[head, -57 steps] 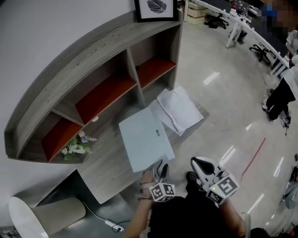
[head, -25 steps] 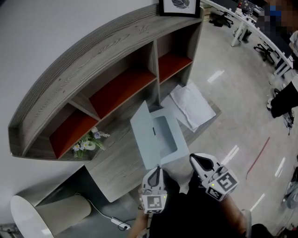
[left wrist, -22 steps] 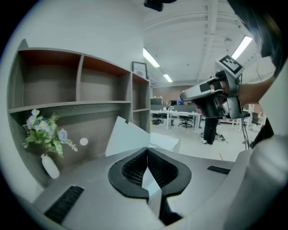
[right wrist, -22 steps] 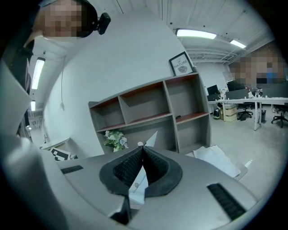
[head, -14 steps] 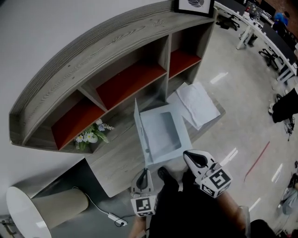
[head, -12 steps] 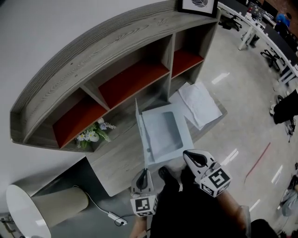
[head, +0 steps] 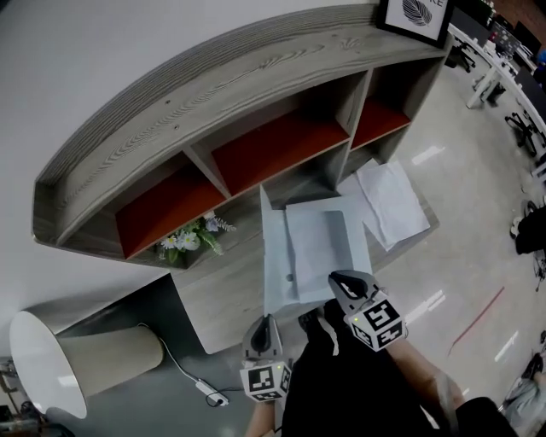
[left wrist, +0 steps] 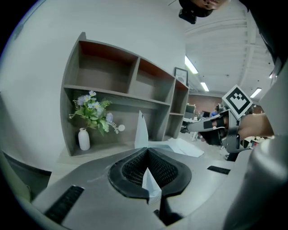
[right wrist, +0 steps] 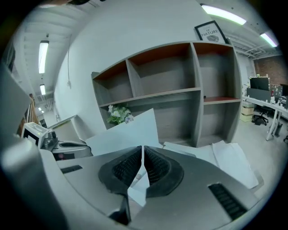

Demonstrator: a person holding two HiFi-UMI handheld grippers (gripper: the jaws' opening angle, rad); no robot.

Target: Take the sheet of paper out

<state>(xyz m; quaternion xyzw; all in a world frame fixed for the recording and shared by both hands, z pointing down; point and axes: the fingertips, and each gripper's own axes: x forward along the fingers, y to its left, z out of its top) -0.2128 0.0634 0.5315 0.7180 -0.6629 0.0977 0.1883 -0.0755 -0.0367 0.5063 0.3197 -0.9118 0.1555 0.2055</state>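
A pale blue folder lies open on the grey desk (head: 222, 299). Its cover (head: 273, 247) stands upright along the left side. My left gripper (head: 263, 320) is shut on that cover's near top corner. In the left gripper view the cover (left wrist: 141, 132) runs edge-on straight ahead of the closed jaws (left wrist: 146, 151). A white sheet of paper (head: 320, 247) lies flat in the folder. My right gripper (head: 334, 277) is shut, its tips at the sheet's near edge, and whether they touch it is unclear. In the right gripper view the cover (right wrist: 128, 132) rises behind the closed jaws (right wrist: 142, 148).
A wood shelf unit (head: 239, 77) with red-backed compartments stands behind the desk. It holds a vase of flowers (head: 192, 241), and a framed picture (head: 414, 17) stands on top. Loose white papers (head: 392, 201) lie right of the folder. A beige cylinder (head: 85, 375) and a cable (head: 205, 388) lie on the floor.
The closed folder has been opened and its cover lifted upright by my left gripper. My right gripper has come down and forward to the folder's near edge. The sheet inside now shows.
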